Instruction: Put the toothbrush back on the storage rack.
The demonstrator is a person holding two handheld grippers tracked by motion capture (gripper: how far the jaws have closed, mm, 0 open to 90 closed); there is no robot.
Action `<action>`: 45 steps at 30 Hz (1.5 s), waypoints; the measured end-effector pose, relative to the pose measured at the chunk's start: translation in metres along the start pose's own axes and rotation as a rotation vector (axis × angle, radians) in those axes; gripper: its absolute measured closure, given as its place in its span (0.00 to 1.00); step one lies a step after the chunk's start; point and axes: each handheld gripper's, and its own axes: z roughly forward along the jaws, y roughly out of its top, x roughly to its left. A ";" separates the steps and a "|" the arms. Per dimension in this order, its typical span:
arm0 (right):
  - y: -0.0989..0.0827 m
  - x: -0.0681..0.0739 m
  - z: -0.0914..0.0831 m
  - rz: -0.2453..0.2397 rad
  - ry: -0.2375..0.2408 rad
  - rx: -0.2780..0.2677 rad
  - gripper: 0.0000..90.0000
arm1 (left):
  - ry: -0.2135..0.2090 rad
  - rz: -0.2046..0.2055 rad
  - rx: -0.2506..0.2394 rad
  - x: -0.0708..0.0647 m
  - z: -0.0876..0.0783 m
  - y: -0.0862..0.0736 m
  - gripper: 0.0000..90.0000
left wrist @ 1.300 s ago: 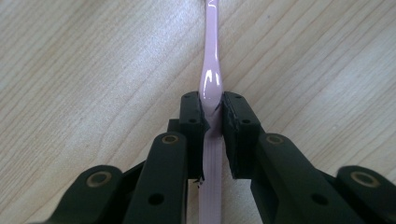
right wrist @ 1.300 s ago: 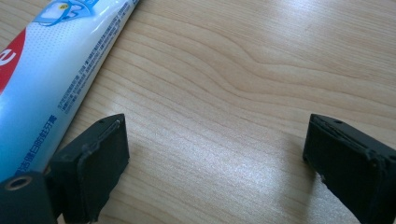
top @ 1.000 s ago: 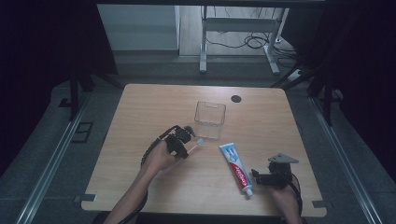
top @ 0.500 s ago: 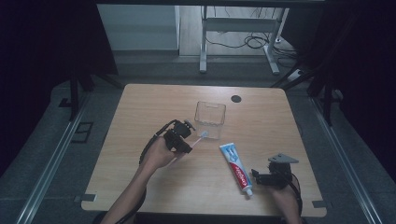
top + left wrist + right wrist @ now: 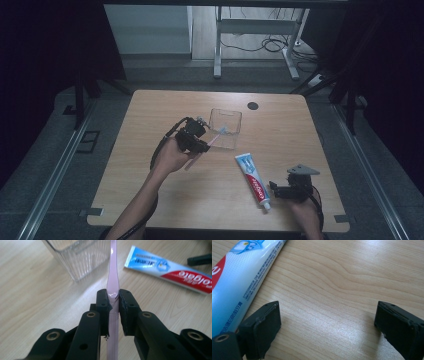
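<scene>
Left claw [image 5: 113, 306] clenched on slim pink plastic toothbrush [image 5: 112, 277], frame centre; its head tilts up-right w/ tip by rim of clear ribbed plastic cup [image 5: 225, 128]. Right claw [image 5: 327, 325] released, jaws wide over bare wooden table [image 5: 280, 130], lower right, just beside blue-white-red toothpaste tube [image 5: 253, 179].

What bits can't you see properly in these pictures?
- Toothbrush bristles: cut off by the top edge in the left gripper view, too small in the high view.
- Toothpaste cap: too small in the high view, cut off in both gripper views.
- Clear cup's inside: blurry glass, too small.
</scene>
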 end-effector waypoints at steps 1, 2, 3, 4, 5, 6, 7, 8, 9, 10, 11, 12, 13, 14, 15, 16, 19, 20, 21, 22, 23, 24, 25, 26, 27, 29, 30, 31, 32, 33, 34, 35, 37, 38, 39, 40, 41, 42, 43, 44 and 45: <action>0.000 0.000 0.000 -0.002 -0.001 -0.001 0.07 | 0.003 0.003 -0.006 0.001 -0.001 0.002 0.88; 0.000 0.000 0.000 -0.001 0.000 -0.001 0.07 | 0.013 0.008 -0.017 0.002 -0.004 0.005 0.88; 0.000 0.000 0.000 -0.001 0.000 -0.001 0.07 | 0.013 0.008 -0.017 0.002 -0.004 0.005 0.87; 0.000 0.000 0.000 -0.001 -0.001 -0.002 0.07 | 0.013 -0.001 -0.033 0.003 -0.006 0.009 0.88; 0.000 0.000 0.000 -0.001 -0.001 -0.002 0.07 | 0.013 -0.001 -0.033 0.003 -0.006 0.009 0.88; 0.000 0.000 0.000 -0.001 0.000 -0.001 0.07 | 0.016 -0.001 -0.041 0.004 -0.007 0.011 0.88; 0.000 0.000 0.000 -0.001 -0.001 -0.002 0.07 | 0.020 -0.001 -0.048 0.005 -0.009 0.013 0.88; 0.000 0.000 0.000 0.000 -0.001 -0.002 0.07 | 0.026 0.000 -0.061 0.007 -0.010 0.017 0.88; 0.000 0.000 0.000 0.000 -0.001 -0.002 0.07 | 0.026 0.000 -0.061 0.007 -0.010 0.017 0.88; 0.000 0.000 0.000 0.000 0.000 -0.001 0.07 | 0.033 -0.002 -0.074 0.008 -0.012 0.022 0.88; 0.000 0.000 0.000 -0.001 0.000 -0.001 0.07 | 0.033 -0.002 -0.074 0.008 -0.012 0.022 0.88; 0.000 0.000 0.000 -0.001 0.000 -0.001 0.07 | 0.038 -0.003 -0.082 0.008 -0.012 0.024 0.88; 0.000 0.000 0.000 0.001 -0.001 -0.001 0.07 | 0.047 -0.004 -0.096 0.010 -0.013 0.029 0.88; 0.000 0.000 0.000 0.000 0.000 -0.001 0.07 | 0.047 -0.004 -0.096 0.010 -0.013 0.029 0.88; 0.000 0.000 0.000 0.001 0.000 -0.001 0.07 | 0.050 0.000 -0.102 0.011 -0.014 0.032 0.88; 0.000 0.000 0.000 0.001 0.000 -0.001 0.07 | 0.053 -0.001 -0.108 0.012 -0.014 0.034 0.88; 0.000 0.000 0.000 0.001 -0.001 -0.002 0.07 | 0.066 0.002 -0.130 0.014 -0.013 0.043 0.88; 0.000 0.000 0.000 0.001 -0.001 -0.002 0.07 | 0.069 0.004 -0.135 0.015 -0.013 0.046 0.88; 0.000 0.000 0.000 0.001 -0.001 -0.002 0.07 | 0.069 -0.001 -0.142 0.015 -0.012 0.048 0.88; 0.000 0.000 0.000 0.001 -0.001 -0.001 0.07 | 0.071 -0.004 -0.150 0.016 -0.012 0.050 0.88; 0.000 0.000 0.000 0.000 -0.001 -0.002 0.07 | 0.076 0.001 -0.151 0.017 -0.011 0.052 0.88; 0.000 0.000 0.000 0.000 -0.001 -0.002 0.07 | 0.076 0.001 -0.151 0.017 -0.011 0.052 0.88; 0.000 0.000 0.000 0.000 -0.001 -0.003 0.07 | 0.080 0.002 -0.155 0.017 -0.011 0.054 0.88; 0.000 0.000 0.000 0.000 -0.001 -0.003 0.07 | 0.083 0.003 -0.159 0.018 -0.010 0.057 0.88; 0.000 0.000 0.000 -0.001 -0.001 -0.003 0.07 | 0.084 0.002 -0.166 0.019 -0.010 0.059 0.88; 0.000 0.000 0.000 -0.001 -0.001 -0.003 0.07 | 0.091 0.000 -0.181 0.020 -0.009 0.063 0.88; 0.000 0.000 0.000 -0.001 -0.001 -0.003 0.07 | 0.093 -0.001 -0.186 0.021 -0.009 0.065 0.88; 0.000 0.000 0.000 0.001 0.000 -0.003 0.07 | 0.095 -0.003 -0.194 0.021 -0.009 0.067 0.88; 0.000 0.000 0.000 -0.002 0.003 -0.002 0.07 | 0.101 -0.005 -0.208 0.022 -0.008 0.071 0.88; 0.000 0.000 0.000 -0.003 0.004 -0.001 0.07 | 0.101 -0.005 -0.208 0.022 -0.008 0.071 0.88; 0.000 0.000 0.000 -0.004 0.004 -0.001 0.07 | 0.104 -0.005 -0.221 0.024 -0.008 0.075 0.88; 0.000 0.000 0.000 -0.004 0.004 -0.001 0.07 | 0.104 -0.005 -0.221 0.024 -0.008 0.075 0.88; 0.000 0.000 0.000 -0.003 0.006 0.000 0.07 | 0.109 -0.014 -0.242 0.026 -0.007 0.080 0.88; 0.000 0.000 0.000 -0.004 0.006 0.000 0.07 | 0.110 -0.010 -0.243 0.027 -0.006 0.082 0.88; 0.000 0.000 0.000 -0.006 0.006 -0.001 0.07 | 0.110 -0.010 -0.243 0.027 -0.006 0.082 0.88; 0.000 0.000 0.001 -0.006 0.006 -0.001 0.07 | 0.109 -0.019 -0.258 0.028 -0.004 0.084 0.88; 0.000 0.000 0.001 -0.006 0.006 -0.002 0.07 | 0.110 -0.021 -0.265 0.029 -0.003 0.086 0.88; 0.001 0.000 0.001 -0.007 0.006 -0.002 0.07 | 0.113 -0.026 -0.273 0.030 -0.002 0.087 0.88; 0.001 0.000 0.001 -0.005 0.007 -0.001 0.07 | 0.112 -0.027 -0.278 0.031 -0.001 0.088 0.88; 0.001 0.000 0.001 -0.006 0.008 -0.001 0.07 | 0.111 -0.032 -0.286 0.032 0.001 0.089 0.88; 0.001 0.000 0.001 -0.006 0.008 -0.001 0.07 | 0.110 -0.033 -0.291 0.033 0.003 0.090 0.88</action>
